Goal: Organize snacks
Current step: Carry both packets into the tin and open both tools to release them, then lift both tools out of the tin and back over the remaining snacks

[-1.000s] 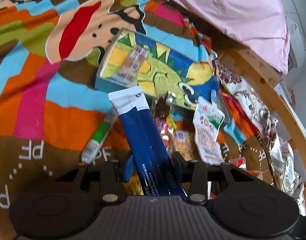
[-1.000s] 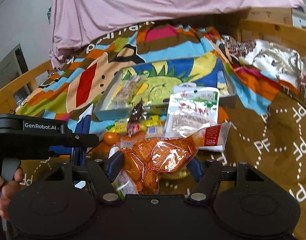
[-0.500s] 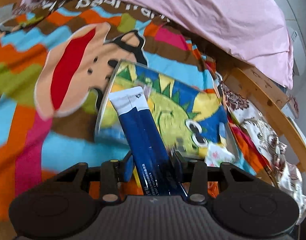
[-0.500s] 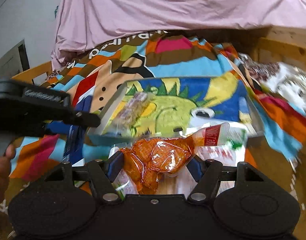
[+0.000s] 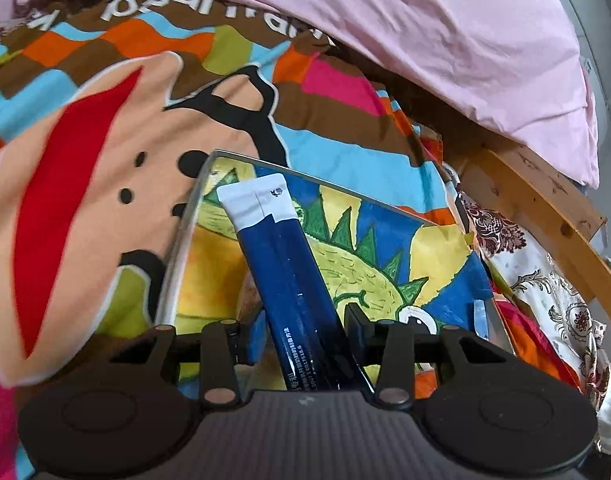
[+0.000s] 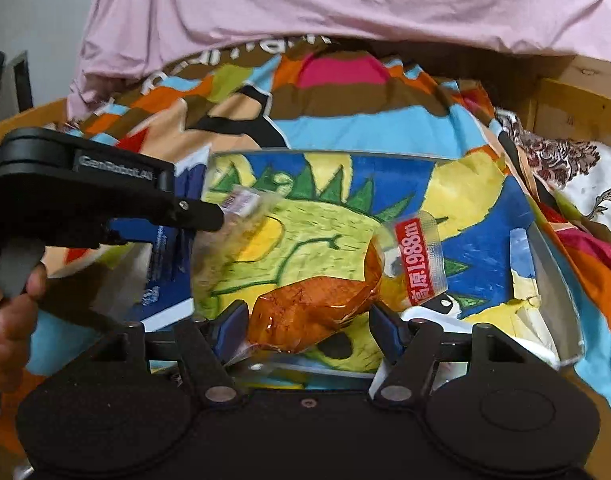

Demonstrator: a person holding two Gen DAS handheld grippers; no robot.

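My left gripper (image 5: 303, 334) is shut on a long dark blue snack packet (image 5: 289, 276) with a white top end and holds it over the left part of a clear tray (image 5: 185, 232) with a dinosaur drawing on its floor. My right gripper (image 6: 309, 320) is shut on an orange snack bag (image 6: 317, 312) with a red and clear label and holds it over the same tray (image 6: 553, 264). In the right wrist view the left gripper (image 6: 105, 208) stands at the tray's left side with the blue packet (image 6: 165, 264). A clear wrapped snack (image 6: 241, 200) lies in the tray's far left.
The tray rests on a colourful cartoon blanket (image 5: 85, 168). A pink sheet (image 5: 445, 32) lies behind it. A wooden frame (image 5: 545, 208) and a floral cloth (image 5: 545, 300) are at the right. A hand (image 6: 9, 304) holds the left gripper.
Both grippers have moved forward and up from the snack pile, carrying their packets, and are now over the tray. The loose snacks on the blanket have dropped out of view.
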